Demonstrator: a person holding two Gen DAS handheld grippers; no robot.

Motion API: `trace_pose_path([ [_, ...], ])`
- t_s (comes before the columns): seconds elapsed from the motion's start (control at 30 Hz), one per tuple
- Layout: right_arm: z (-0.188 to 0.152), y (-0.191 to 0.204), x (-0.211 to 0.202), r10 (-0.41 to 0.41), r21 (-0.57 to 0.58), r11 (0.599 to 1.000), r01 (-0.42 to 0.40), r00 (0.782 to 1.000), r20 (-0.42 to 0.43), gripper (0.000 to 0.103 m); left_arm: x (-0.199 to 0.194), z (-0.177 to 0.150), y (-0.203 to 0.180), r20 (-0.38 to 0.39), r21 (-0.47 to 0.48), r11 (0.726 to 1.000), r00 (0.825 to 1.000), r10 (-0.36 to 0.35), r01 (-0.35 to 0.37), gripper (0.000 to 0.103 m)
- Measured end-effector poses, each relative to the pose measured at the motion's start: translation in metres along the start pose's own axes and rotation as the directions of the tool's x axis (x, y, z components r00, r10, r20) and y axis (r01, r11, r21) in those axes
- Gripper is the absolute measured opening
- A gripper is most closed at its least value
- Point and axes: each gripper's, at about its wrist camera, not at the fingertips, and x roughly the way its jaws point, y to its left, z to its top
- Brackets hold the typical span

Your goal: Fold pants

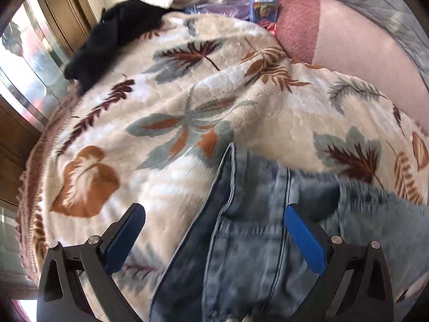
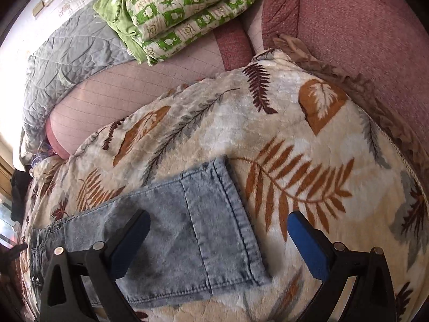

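Light blue denim pants point(image 2: 187, 225) lie on a cream leaf-patterned blanket point(image 2: 295, 139). In the right wrist view the cuffed leg end point(image 2: 236, 214) points right and the waist with studs is at the far left. My right gripper point(image 2: 218, 222) is open above the leg end, holding nothing. In the left wrist view the pants point(image 1: 254, 241) show blurred at the bottom, with seams running up the frame. My left gripper point(image 1: 214, 214) is open above them, its blue pads point(image 1: 304, 238) spread wide and empty.
A black garment point(image 1: 115, 37) lies at the blanket's far edge near a window. A green patterned quilt point(image 2: 182, 16) and a grey quilt point(image 2: 69, 61) lie at the back. Red cushions point(image 2: 362, 32) stand at the right. The blanket point(image 1: 187, 102) covers most of the surface.
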Motion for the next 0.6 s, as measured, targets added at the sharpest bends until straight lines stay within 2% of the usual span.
trace_pose_path([
  [0.07, 0.008, 0.003, 0.004, -0.002, -0.02, 1.0, 0.003, 1.0, 0.003, 0.103, 0.012, 0.014, -0.005, -0.015, -0.014, 0.999, 0.999, -0.038, 0.038, 0.103],
  [0.1, 0.012, 0.004, 0.006, 0.001, -0.027, 1.0, -0.001, 1.0, 0.005, 0.103, 0.014, 0.018, -0.01, -0.01, -0.012, 0.999, 0.999, -0.045, 0.045, 0.098],
  [0.17, 0.02, 0.004, 0.009, -0.001, -0.032, 0.999, 0.001, 1.0, 0.014, 0.103, 0.019, 0.025, -0.019, -0.016, 0.017, 0.997, 0.997, -0.07, 0.071, 0.08],
  [0.2, 0.023, 0.004, 0.01, -0.001, -0.035, 0.999, 0.002, 1.0, 0.019, 0.103, 0.025, 0.026, -0.024, -0.041, 0.041, 0.996, 0.996, -0.084, 0.085, 0.061],
  [0.23, 0.026, 0.004, 0.011, 0.002, -0.037, 0.999, -0.001, 1.0, 0.023, 0.103, 0.032, 0.028, -0.03, -0.063, 0.064, 0.995, 0.995, -0.073, 0.077, 0.047],
  [0.3, 0.031, 0.003, 0.014, 0.003, -0.038, 0.999, -0.002, 1.0, 0.023, 0.103, 0.037, 0.025, -0.034, -0.061, 0.105, 0.994, 0.998, -0.019, 0.025, 0.038],
  [0.4, 0.034, 0.001, 0.019, 0.011, -0.03, 0.999, -0.01, 1.0, 0.016, 0.103, 0.041, 0.024, -0.02, -0.051, 0.059, 0.998, 0.998, -0.029, 0.032, 0.015],
  [0.47, 0.035, 0.001, 0.022, 0.013, -0.031, 0.999, -0.013, 1.0, 0.009, 0.103, 0.038, 0.024, -0.011, -0.038, 0.028, 0.997, 0.997, -0.066, 0.067, 0.01],
  [0.6, 0.036, -0.001, 0.022, 0.035, -0.029, 0.999, -0.035, 0.999, 0.023, 0.102, 0.023, 0.023, -0.02, 0.025, 0.096, 0.994, 0.999, -0.047, 0.045, 0.006],
])
